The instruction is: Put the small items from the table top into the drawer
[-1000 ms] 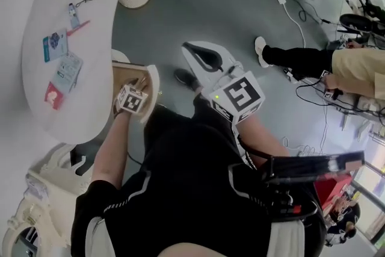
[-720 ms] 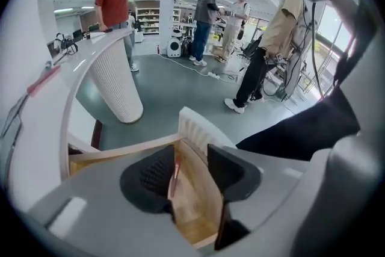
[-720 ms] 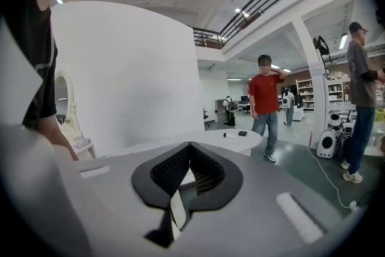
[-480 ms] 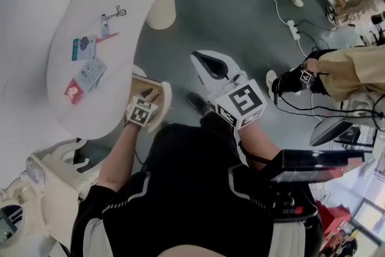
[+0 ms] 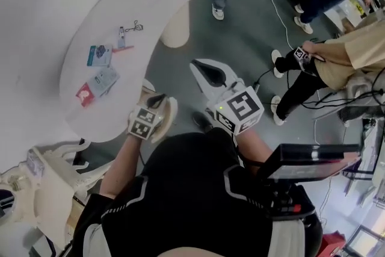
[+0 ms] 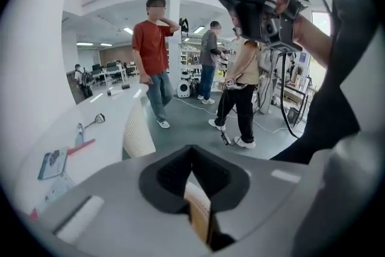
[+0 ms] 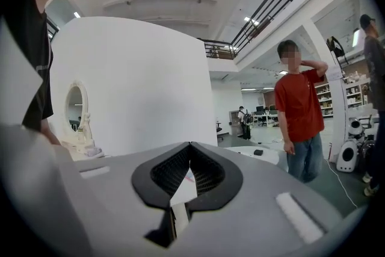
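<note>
Flat blue packets (image 5: 99, 55) and a red packet (image 5: 85, 94) lie on the white surface (image 5: 138, 15) beyond the left tool (image 5: 157, 99), whose jaws have just closed on nothing. The right tool (image 5: 198, 64) is together, empty.

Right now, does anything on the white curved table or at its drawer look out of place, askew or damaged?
Nothing looks spilled or damaged. The blue card, pale blue packet and red card lie loosely askew on the white curved table, and the wood-lined drawer at its near edge stands open.
</note>
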Tool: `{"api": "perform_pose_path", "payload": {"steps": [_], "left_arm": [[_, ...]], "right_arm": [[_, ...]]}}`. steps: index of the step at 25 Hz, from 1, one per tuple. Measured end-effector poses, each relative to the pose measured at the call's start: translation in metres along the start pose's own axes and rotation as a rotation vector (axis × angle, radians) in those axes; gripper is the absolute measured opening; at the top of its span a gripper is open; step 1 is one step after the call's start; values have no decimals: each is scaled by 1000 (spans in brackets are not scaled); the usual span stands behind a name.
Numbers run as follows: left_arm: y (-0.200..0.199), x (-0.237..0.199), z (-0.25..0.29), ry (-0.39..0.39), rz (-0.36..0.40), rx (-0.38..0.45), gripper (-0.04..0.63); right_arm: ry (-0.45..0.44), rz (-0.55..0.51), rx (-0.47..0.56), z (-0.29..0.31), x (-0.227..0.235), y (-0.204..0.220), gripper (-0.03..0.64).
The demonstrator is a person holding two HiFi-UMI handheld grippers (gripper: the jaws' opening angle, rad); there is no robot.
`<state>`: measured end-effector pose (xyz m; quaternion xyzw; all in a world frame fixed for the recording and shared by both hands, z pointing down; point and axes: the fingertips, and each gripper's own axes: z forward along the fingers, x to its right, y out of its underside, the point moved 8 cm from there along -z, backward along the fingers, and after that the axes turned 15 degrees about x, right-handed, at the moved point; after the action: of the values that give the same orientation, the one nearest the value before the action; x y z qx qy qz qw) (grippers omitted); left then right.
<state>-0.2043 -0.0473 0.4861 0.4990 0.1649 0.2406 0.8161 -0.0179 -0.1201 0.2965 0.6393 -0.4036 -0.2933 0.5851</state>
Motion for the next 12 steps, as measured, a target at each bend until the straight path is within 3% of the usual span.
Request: {"api": "perform_pose_path", "payload": {"steps": [8, 12], "left_arm": [[-62, -5, -42, -130, -97, 239, 0], [-88, -3, -71, -265, -169, 415, 0]], "right_arm": [[-81, 18, 26, 25, 5, -7, 3], [-135, 21, 32, 30, -4, -10, 3]]}}
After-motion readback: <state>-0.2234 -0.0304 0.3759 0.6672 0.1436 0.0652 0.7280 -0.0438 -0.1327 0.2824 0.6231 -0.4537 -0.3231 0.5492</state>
